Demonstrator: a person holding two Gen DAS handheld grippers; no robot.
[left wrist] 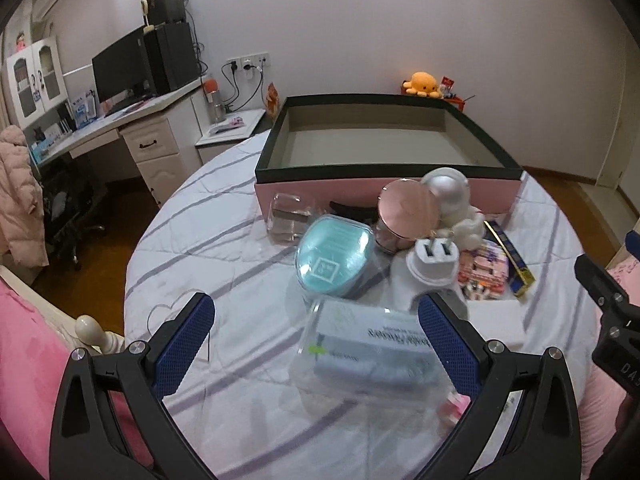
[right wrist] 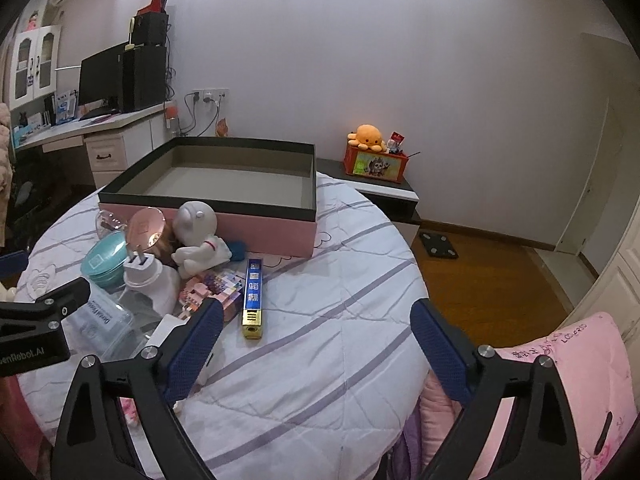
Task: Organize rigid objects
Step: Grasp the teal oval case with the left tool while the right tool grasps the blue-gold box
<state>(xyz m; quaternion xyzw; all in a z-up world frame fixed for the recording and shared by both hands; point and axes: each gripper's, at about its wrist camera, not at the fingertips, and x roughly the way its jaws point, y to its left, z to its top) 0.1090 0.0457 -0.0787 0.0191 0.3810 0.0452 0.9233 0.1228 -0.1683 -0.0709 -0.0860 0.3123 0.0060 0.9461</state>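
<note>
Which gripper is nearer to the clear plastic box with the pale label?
Left. The left gripper has its open jaws on either side of the clear plastic box. The right gripper is off to the box's right, over bare bedding.

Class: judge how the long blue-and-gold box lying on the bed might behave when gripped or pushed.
The blue-and-gold box looks stiff and straight-edged, so it probably holds shape. Lying flat, it likely slides rather than rolls. Its glossy surface may be slippery.
</note>
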